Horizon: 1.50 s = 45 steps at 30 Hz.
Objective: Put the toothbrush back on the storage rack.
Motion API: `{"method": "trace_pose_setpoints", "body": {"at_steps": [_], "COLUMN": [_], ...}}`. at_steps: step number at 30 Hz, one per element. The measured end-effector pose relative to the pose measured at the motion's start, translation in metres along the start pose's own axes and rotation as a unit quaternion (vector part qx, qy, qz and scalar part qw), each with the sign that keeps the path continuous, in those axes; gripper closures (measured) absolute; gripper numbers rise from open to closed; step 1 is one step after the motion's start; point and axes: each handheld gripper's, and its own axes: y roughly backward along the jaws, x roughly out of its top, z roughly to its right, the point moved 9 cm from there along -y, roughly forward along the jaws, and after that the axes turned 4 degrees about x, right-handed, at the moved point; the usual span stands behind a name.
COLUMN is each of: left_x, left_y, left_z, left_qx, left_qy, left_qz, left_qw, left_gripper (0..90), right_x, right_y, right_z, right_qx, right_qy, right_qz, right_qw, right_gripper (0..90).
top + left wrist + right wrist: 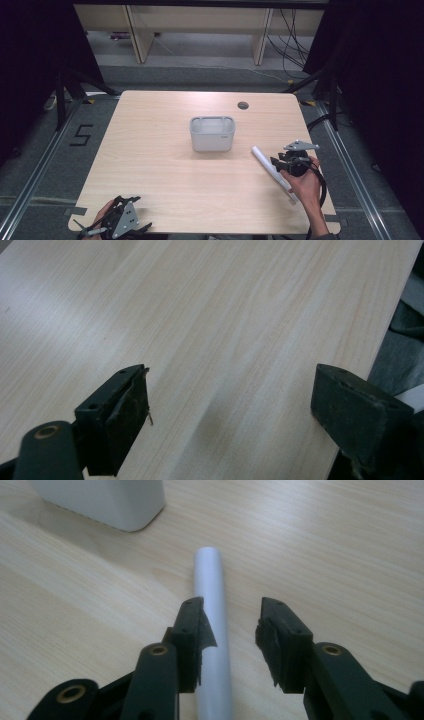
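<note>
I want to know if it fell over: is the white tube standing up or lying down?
Lying down. The white tube rests flat along the table, near the grey bin.

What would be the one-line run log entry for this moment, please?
right gripper: open, astride white tube, one pad touching | left gripper: open, over bare table | white bin: mid-table

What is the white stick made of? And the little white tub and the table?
The stick looks like a matte plastic or rolled-paper tube: smooth, even, dull sheen. The tub seems moulded plastic, with rounded corners. The table shows pale wood grain, maybe laminate.
</note>
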Motion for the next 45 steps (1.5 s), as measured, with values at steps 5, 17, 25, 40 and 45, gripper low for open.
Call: {"method": "trace_pose_setpoints", "body": {"at_steps": [5, 17, 25, 40, 45], "left_x": [-0.001, -0.002, -0.001, -0.001, -0.002], "left_y": [0.001, 0.001, 0.000, 0.000, 0.000], "left_z": [0.001, 0.002, 0.002, 0.002, 0.003], "left_qx": [-0.011, -0.012, -0.006, -0.005, -0.012], "left_qy": [0.002, -0.001, 0.001, -0.003, -0.002], "left_qz": [-0.003, -0.006, -0.003, -0.004, -0.005], "left_qw": [0.9999, 0.9999, 1.0000, 1.0000, 0.9999], "left_gripper": [15.0, 15.0, 15.1, 15.0, 15.0], "right_x": [0.007, 0.025, 0.028, 0.023, 0.022], "right_y": [-0.007, -0.033, -0.051, -0.074, -0.079], "right_z": [0.001, 0.003, 0.008, 0.010, 0.008], "right_qx": [0.000, -0.009, -0.014, -0.009, -0.006], "right_qy": [-0.005, 0.026, 0.027, 0.034, 0.034], "right_qz": [-0.009, -0.040, -0.059, -0.089, -0.094], "right_qw": [0.9999, 0.9988, 0.9978, 0.9954, 0.9950], "right_gripper": [75.2, 89.6, 90.0, 89.4, 89.2]}}
